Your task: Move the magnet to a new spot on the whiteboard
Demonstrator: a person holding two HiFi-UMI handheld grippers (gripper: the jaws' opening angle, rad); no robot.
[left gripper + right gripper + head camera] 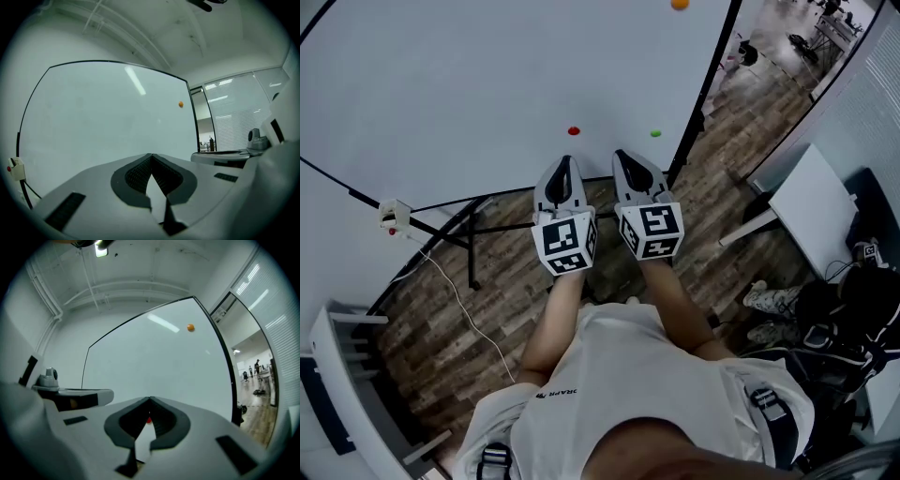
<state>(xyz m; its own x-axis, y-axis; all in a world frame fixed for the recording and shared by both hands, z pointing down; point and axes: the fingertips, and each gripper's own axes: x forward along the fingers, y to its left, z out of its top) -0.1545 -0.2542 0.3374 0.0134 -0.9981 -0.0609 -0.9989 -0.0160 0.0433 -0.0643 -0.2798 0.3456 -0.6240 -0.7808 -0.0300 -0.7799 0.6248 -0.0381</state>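
Pressed together, left tongs and right tongs alike — near the red magnet; shirt print illegible.

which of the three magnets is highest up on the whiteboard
The orange magnet. It sits alone far up the whiteboard near its right edge, while the red magnet and the green magnet sit low, about level with each other.

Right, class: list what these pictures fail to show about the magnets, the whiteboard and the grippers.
Orange magnet: head view, cut off by the top edge.
Green magnet: missing from both gripper views; each gripper's body covers the lower whiteboard.
Red speck: right gripper view, behind the shut jaws; too small to name.
Left gripper and right gripper: head view, seen from above; whether their tips touch the whiteboard cannot be told.
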